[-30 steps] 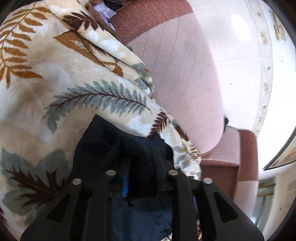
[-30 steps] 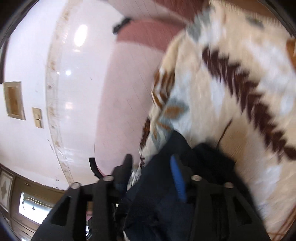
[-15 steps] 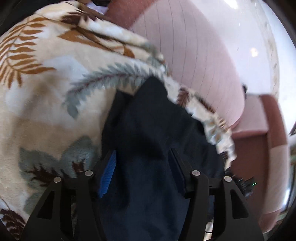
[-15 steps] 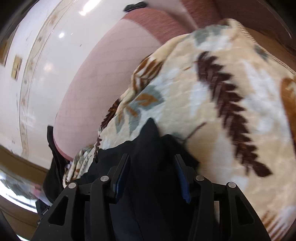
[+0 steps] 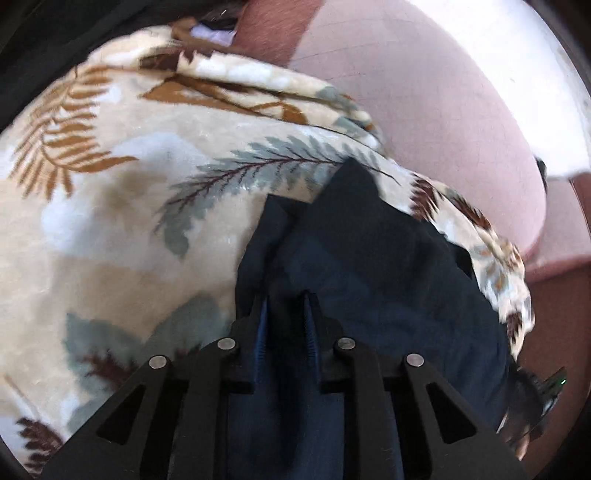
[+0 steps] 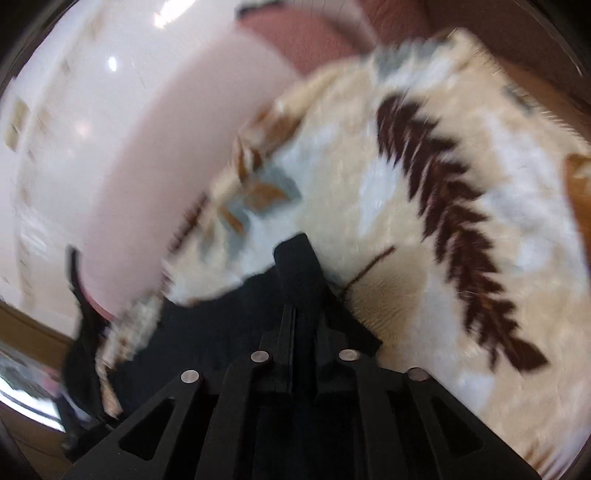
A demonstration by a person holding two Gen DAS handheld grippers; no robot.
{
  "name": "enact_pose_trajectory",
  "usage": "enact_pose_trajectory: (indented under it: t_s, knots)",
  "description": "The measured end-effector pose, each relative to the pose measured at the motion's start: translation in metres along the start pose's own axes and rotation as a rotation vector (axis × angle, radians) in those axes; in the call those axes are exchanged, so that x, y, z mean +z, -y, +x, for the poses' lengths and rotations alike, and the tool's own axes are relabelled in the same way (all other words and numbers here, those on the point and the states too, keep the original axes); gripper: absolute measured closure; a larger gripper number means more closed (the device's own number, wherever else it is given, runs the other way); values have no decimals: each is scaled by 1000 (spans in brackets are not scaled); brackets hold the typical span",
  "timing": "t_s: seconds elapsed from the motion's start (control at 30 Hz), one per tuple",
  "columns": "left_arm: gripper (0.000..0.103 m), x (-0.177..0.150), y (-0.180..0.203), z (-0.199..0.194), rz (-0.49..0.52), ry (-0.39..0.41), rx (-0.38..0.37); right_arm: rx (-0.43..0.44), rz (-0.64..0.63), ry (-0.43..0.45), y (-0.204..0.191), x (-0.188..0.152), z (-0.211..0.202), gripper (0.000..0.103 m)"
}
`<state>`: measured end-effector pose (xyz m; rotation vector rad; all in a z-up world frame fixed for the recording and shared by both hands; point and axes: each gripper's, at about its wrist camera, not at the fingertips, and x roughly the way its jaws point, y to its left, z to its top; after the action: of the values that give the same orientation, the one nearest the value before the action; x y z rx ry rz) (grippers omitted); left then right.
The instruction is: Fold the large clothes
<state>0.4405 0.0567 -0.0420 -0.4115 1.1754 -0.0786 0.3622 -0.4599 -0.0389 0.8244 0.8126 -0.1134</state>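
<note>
A dark navy garment (image 5: 369, 258) lies on a cream fleece blanket (image 5: 129, 221) printed with fern leaves. In the left wrist view my left gripper (image 5: 286, 295) points steeply down, its jaws closing on a raised fold of the garment; the blue pads (image 5: 263, 325) press the cloth from both sides. The right wrist view is blurred. There my right gripper (image 6: 295, 310) is closing too, and a peak of the same garment (image 6: 295, 254) sticks up from between its nearly touching fingers. The garment's near part is hidden under both grippers.
The blanket (image 6: 424, 240) covers a pink quilted sofa seat (image 5: 424, 110) with darker brown-red trim (image 5: 273, 33). A glossy white floor (image 6: 74, 110) lies beyond the seat edge. A black device with a green light (image 5: 539, 395) shows at the garment's right end.
Both grippers tipped downward. The left one went from shut to wide open over the garment, then closed on a fold. The right one's jaws narrowed onto the cloth.
</note>
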Motion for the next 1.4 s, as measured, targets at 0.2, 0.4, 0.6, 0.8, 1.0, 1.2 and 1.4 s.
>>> enact_pose_trajectory:
  t_s: [0.2, 0.4, 0.6, 0.8, 1.0, 1.2, 1.4]
  knots:
    - [52, -81, 24, -64, 182, 78, 67, -84, 68, 12, 38, -51, -77, 53]
    - [50, -147, 45, -49, 232, 73, 121, -15, 70, 27, 50, -107, -86, 86]
    - [50, -153, 58, -25, 301, 79, 246, -42, -50, 184, 29, -99, -116, 100]
    - [49, -153, 56, -26, 295, 76, 244, -205, -4, 85, 36, -104, -87, 89]
    - [49, -152, 56, -28, 290, 77, 245, -18, -186, 263, -27, -118, -125, 77]
    - [46, -151, 55, -29, 290, 76, 243, -119, -209, -76, -35, -136, -39, 66]
    - [43, -150, 52, -30, 282, 72, 239, -42, -215, -19, -47, -135, -52, 64]
